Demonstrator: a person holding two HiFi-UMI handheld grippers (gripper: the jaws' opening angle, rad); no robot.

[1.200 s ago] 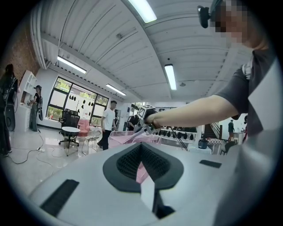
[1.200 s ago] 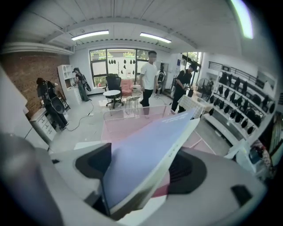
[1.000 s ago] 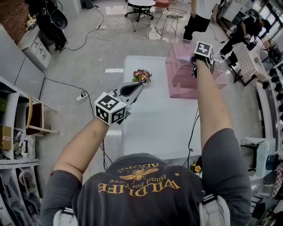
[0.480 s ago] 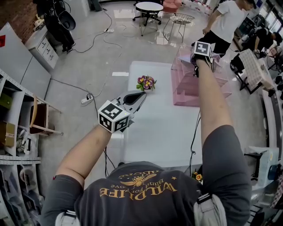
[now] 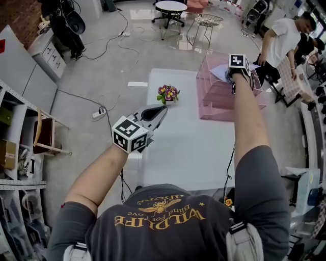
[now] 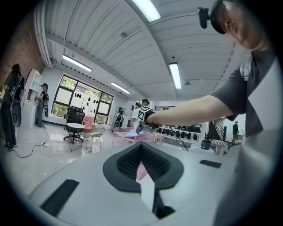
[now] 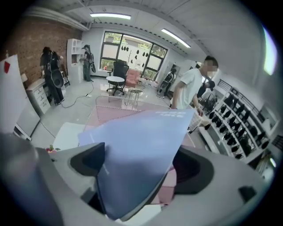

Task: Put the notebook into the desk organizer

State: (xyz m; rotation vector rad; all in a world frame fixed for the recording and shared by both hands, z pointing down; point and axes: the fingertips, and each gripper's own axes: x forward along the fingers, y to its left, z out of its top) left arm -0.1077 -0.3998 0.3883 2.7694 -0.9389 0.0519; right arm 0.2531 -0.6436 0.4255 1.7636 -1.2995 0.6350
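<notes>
A pale blue notebook [image 7: 137, 150] lies tilted between the jaws of my right gripper [image 7: 141, 167]. The jaws are opening: the notebook rests against the left one, and a gap shows at the right one. In the head view the right gripper [image 5: 232, 74] hangs over the pink see-through desk organizer [image 5: 219, 99] at the table's far right, with the notebook [image 5: 219, 72] sticking out to its left above the organizer's top. My left gripper [image 5: 155, 113] hovers over the table's left edge, shut and holding nothing; its own view shows the pads [image 6: 142, 152] meeting.
A small pot of flowers [image 5: 168, 93] stands at the far left of the white table [image 5: 183, 148]. A person in a white shirt [image 5: 284, 40] bends over beyond the organizer. A round table [image 5: 170, 6] and a wire chair [image 5: 208, 20] stand further back. Shelving [image 5: 15, 153] lines the left.
My right gripper has shifted a little to the right over the organizer, and the notebook now shows at its left. The person in white has walked to the right. My left gripper stays where it was.
</notes>
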